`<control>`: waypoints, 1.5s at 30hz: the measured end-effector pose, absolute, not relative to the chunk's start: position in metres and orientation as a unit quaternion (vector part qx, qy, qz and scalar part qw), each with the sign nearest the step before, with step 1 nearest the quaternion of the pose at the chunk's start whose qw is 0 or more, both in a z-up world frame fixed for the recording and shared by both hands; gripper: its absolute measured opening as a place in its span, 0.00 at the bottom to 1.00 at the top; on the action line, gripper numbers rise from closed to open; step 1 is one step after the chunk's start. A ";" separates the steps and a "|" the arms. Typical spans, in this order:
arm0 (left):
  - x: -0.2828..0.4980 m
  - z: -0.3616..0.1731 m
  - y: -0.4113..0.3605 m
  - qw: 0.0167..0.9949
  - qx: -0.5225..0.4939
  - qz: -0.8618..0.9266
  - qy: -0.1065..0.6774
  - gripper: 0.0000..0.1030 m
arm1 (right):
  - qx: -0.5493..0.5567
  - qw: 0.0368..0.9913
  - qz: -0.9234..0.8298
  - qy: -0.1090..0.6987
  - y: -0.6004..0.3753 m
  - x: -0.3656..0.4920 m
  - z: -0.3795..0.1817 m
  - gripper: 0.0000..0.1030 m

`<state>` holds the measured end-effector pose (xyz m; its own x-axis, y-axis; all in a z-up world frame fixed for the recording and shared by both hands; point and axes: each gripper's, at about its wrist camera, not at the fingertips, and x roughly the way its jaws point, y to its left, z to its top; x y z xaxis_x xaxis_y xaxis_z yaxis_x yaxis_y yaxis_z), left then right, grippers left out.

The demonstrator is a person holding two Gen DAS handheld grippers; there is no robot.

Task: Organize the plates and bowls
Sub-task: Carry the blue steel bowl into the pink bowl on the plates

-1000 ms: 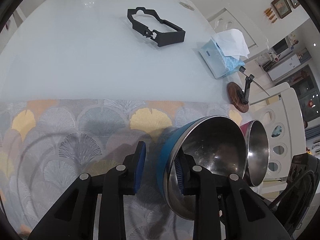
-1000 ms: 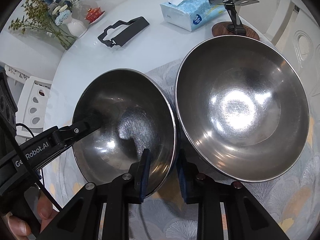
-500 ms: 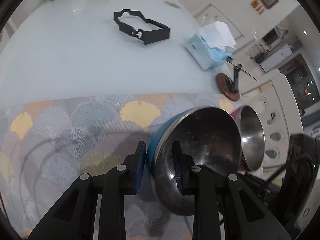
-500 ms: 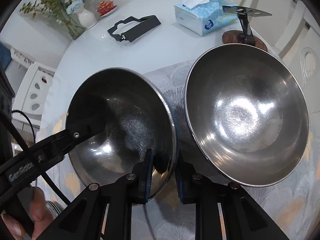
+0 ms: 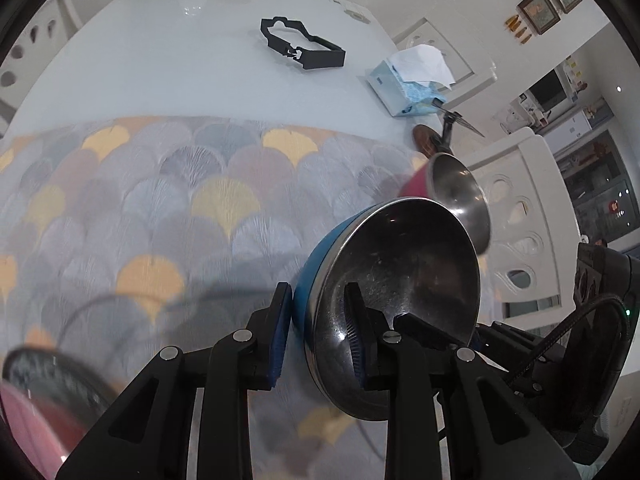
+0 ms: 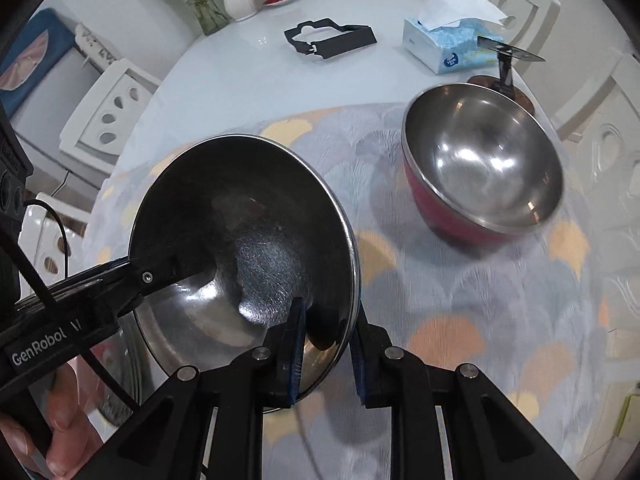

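At the far left of the left wrist view, a pink-sided bowl (image 5: 36,396) shows only as a blurred rim at the frame's lower corner. The patterned cloth (image 5: 168,208) with its fan motifs covers the near part of the white surface (image 5: 160,64).

The left gripper (image 5: 318,338) has its fingers closed narrowly on the rim of the blue bowl (image 5: 394,300), one finger against the blue outer wall and the other inside the steel interior. This bowl is lifted and tipped on its side, its mouth facing right. In the right wrist view, the right gripper (image 6: 326,354) pinches the same bowl's opposite rim, one finger inside and one outside, so both grippers hold it at once.

To the right, the red bowl (image 6: 484,168) sits on the cloth, slightly blurred, well apart from the held bowl, its open mouth facing up and a little tilted.

Farther back on the bare surface lie a black frame (image 6: 330,38) and, to its right, a tissue box (image 6: 448,46). A dark stand on a wooden base (image 6: 506,62) rises just behind the red bowl.
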<state>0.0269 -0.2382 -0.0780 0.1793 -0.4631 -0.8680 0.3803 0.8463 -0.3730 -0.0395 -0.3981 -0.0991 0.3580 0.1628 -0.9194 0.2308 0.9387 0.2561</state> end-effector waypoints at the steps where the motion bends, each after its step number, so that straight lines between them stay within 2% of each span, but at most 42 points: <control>1: 0.022 -0.075 -0.237 0.769 -0.036 -0.274 0.577 0.22 | 0.175 0.806 -0.021 0.565 -0.397 -0.045 -0.096 0.19; 12: -0.028 -0.011 -0.196 0.812 -0.041 -0.255 0.524 0.22 | 0.159 0.833 0.003 0.529 -0.362 -0.085 -0.030 0.19; 18: -0.043 0.017 -0.134 0.834 -0.050 -0.213 0.506 0.22 | 0.128 0.851 0.050 0.507 -0.299 -0.079 0.015 0.20; 24: -0.050 0.032 -0.059 0.850 -0.079 -0.159 0.496 0.22 | 0.101 0.852 0.094 0.504 -0.221 -0.069 0.034 0.20; 34: -0.056 0.010 0.018 0.844 -0.087 -0.128 0.514 0.22 | 0.090 0.830 0.108 0.539 -0.138 -0.066 0.013 0.20; 45: -0.053 -0.039 0.034 0.813 -0.074 -0.157 0.556 0.22 | 0.088 0.797 0.068 0.594 -0.114 -0.064 -0.036 0.20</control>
<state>-0.0532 0.0341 -0.0394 0.3331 -0.3373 -0.8805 0.1730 0.9398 -0.2945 -0.0642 -0.1144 -0.0360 0.2856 0.2137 -0.9342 -0.0036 0.9751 0.2219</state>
